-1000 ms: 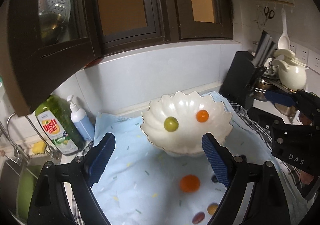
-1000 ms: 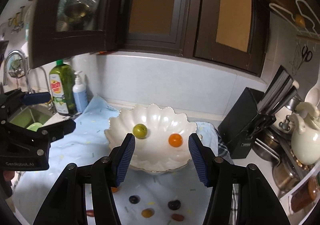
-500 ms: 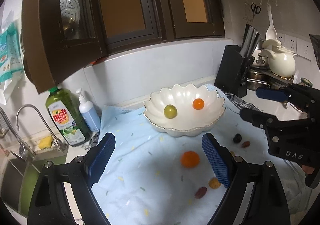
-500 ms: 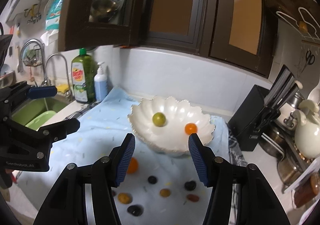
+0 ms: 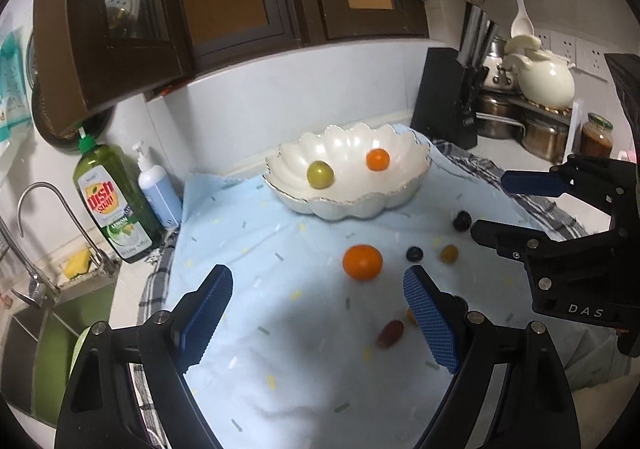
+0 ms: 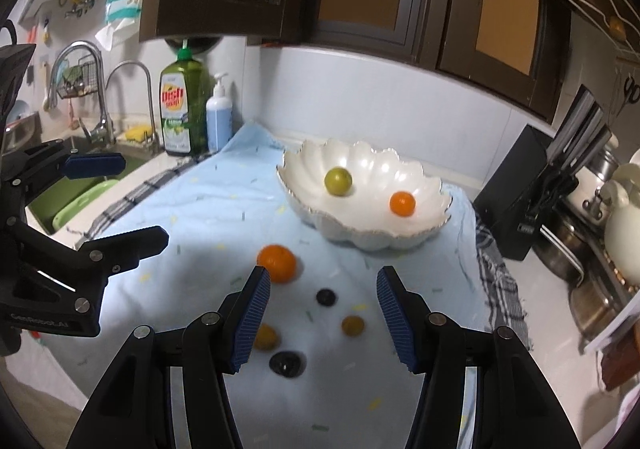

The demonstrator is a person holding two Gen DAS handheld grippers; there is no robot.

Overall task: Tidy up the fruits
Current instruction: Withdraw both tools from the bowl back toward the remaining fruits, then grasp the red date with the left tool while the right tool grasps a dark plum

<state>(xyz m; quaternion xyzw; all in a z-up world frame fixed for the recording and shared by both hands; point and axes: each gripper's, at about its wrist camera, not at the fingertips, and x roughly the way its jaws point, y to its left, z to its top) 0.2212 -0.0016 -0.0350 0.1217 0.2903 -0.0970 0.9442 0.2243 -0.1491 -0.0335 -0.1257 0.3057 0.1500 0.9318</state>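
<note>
On the blue cloth point(image 5: 256, 233) covering the surface, a scalloped white bowl point(image 6: 376, 237) held a green fruit point(image 6: 338, 181) and a small orange fruit point(image 6: 402, 203). A larger orange point(image 6: 277, 263) and several small fruits lay loose before it. Left tool point(image 5: 316, 313) stood wide, empty; right tool point(image 6: 322, 323) stood partly open, empty.

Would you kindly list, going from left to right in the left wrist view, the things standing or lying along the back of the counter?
Faucet → green dish soap bottle → blue pump bottle → white scalloped bowl → black knife block → cream teapot.
</note>
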